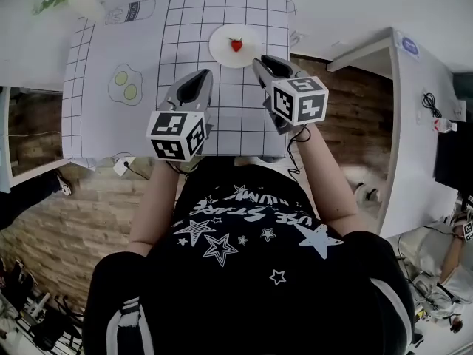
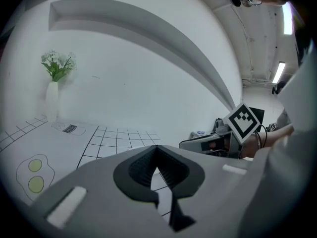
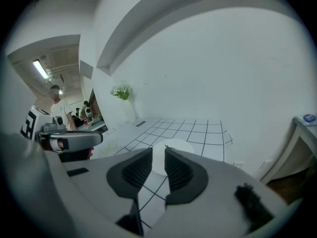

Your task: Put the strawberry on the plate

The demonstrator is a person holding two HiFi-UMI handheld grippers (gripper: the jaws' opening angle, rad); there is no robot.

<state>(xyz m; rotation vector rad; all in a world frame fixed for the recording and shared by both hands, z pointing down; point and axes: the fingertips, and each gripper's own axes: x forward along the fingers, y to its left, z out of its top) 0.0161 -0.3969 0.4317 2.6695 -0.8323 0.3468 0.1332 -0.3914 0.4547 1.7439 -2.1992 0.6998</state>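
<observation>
One red strawberry (image 1: 236, 45) lies at the round white plate's (image 1: 220, 52) middle.

bright even light (ceiling tubes (image 2: 286, 19) glare); fisheye edges warp, darken.

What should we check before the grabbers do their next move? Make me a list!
1. Strawberry is on the plate: ok.
2. Right gripper is empty, with its jaws apart and nothing between them: ok.
3. Left gripper is empty, with its jaws together on nothing: ok.
4. Right gripper is clear of the plate's rim: cannot tell. In the head view its tip looks close to the rim.
5. Plate sits fully on the gridded mat: ok.
6. Flower vase is out of the way at the far left corner: ok.
</observation>
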